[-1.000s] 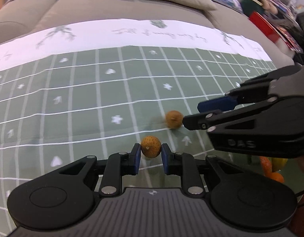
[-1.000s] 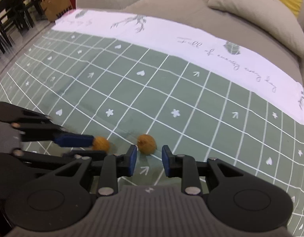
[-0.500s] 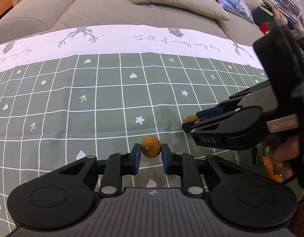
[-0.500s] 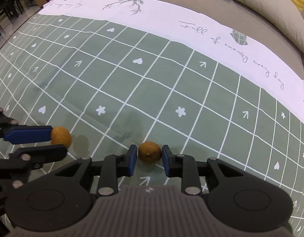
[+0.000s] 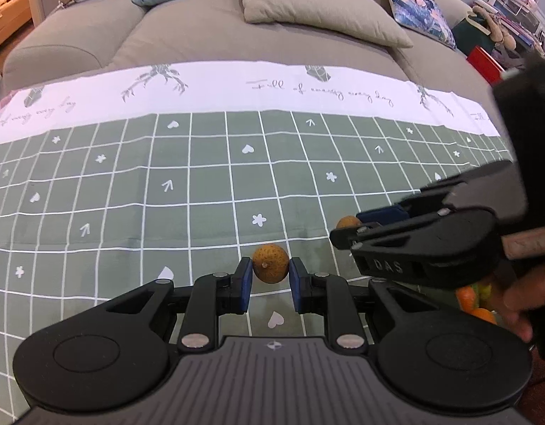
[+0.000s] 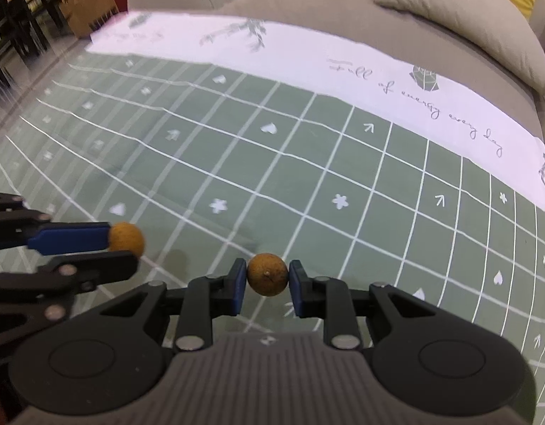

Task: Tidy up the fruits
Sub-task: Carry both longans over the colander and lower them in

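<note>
My left gripper (image 5: 270,271) is shut on a small round brown fruit (image 5: 270,264) and holds it above the green checked cloth (image 5: 208,184). My right gripper (image 6: 267,278) is shut on a second small brown fruit (image 6: 267,274), also lifted off the cloth. In the left wrist view the right gripper (image 5: 346,226) comes in from the right with its fruit (image 5: 347,221) at the tips. In the right wrist view the left gripper (image 6: 122,244) comes in from the left with its fruit (image 6: 126,240).
Several orange and yellow-green fruits (image 5: 476,299) lie at the right, below the right gripper and partly hidden. A grey sofa (image 5: 208,32) with cushions (image 5: 318,10) stands behind the cloth. Dark chairs (image 6: 14,21) stand at the far left.
Both grippers have closed on their fruits and risen off the cloth. The two grippers have drawn a little apart.
</note>
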